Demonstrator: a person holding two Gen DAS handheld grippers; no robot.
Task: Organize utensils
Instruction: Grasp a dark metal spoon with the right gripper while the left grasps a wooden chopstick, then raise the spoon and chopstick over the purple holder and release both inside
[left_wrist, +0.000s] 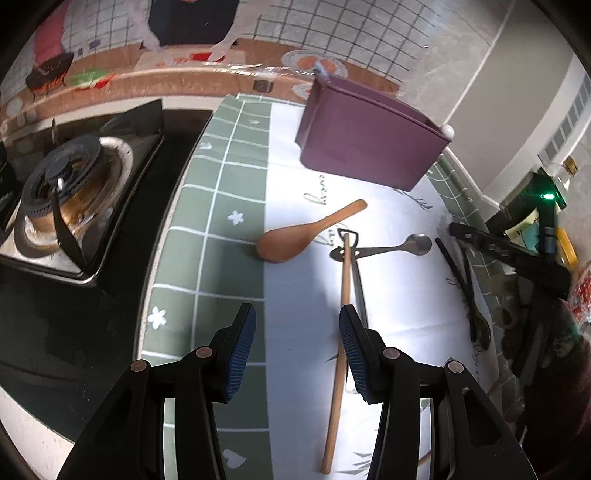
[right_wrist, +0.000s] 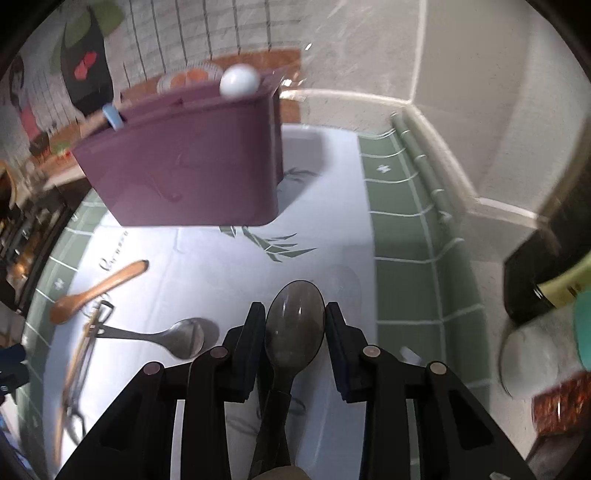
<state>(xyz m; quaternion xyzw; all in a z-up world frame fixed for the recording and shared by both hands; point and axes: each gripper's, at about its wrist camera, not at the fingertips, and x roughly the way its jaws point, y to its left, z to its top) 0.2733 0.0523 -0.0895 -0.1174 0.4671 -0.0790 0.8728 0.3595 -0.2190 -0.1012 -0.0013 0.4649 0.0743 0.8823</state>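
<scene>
Right gripper (right_wrist: 294, 341) pinches a dark spoon (right_wrist: 294, 325); next, carry it to the purple bin (right_wrist: 184, 166) at eleven o'clock. Left gripper (left_wrist: 297, 350) hovers spread, empty.

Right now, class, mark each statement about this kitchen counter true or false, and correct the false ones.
1. A dark spoon sits between the right gripper fingers. True.
2. The left gripper is closed on the wooden spoon. False: its jaws stand open and empty.
3. The purple box stands on the cloth. True.
4. The metal spoon lies inside the purple box. False: it lies on the cloth.
5. A gas burner is beside the cloth. True.
</scene>
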